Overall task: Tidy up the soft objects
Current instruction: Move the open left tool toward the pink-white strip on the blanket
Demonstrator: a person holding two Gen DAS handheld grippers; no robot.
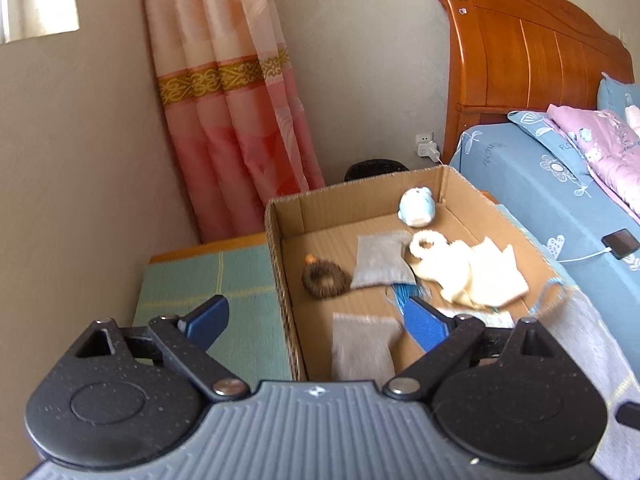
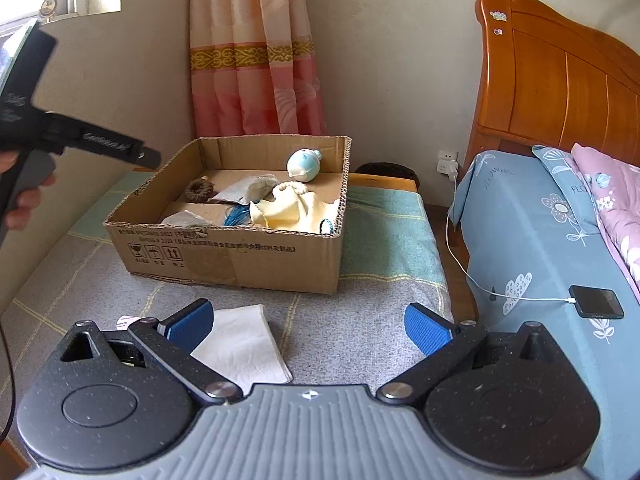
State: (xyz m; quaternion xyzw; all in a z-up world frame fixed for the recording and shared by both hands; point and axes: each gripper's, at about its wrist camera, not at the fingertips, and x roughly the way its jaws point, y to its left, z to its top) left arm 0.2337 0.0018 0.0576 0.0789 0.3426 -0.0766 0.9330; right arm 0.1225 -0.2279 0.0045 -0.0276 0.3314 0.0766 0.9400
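Left wrist view, left to right. Left gripper (image 1: 316, 316) spread wide, nothing between the blue pads; left pad over the green mat (image 1: 208, 280) at 9 o'clock, right pad over the box (image 1: 280, 264) floor. Grey cloth (image 1: 362, 346) lying flat on the box floor just below the gap, blurred, touched by neither pad. Brown ring (image 1: 325, 280) at 12 o'clock of that cloth, a grey pouch (image 1: 380, 260) beside it, blue yarn (image 1: 400, 294) just behind the right pad, cream knit (image 1: 472, 276) at 2 o'clock, and a pale blue plush (image 1: 418, 206) against the far wall.

Right wrist view, left to right. Hand (image 2: 24, 200) at 9 o'clock gripping a black handle (the other tool, seen side on). Right gripper (image 2: 308, 324) likewise spread wide and empty, hovering over the grey blanket (image 2: 352, 320). White folded cloth (image 2: 244, 344) on the blanket, its left edge hidden behind the left pad (contact not clear). Box at 12 o'clock, well apart. Bed (image 2: 532, 240) at 3 o'clock with a phone (image 2: 596, 301) on its sheet.
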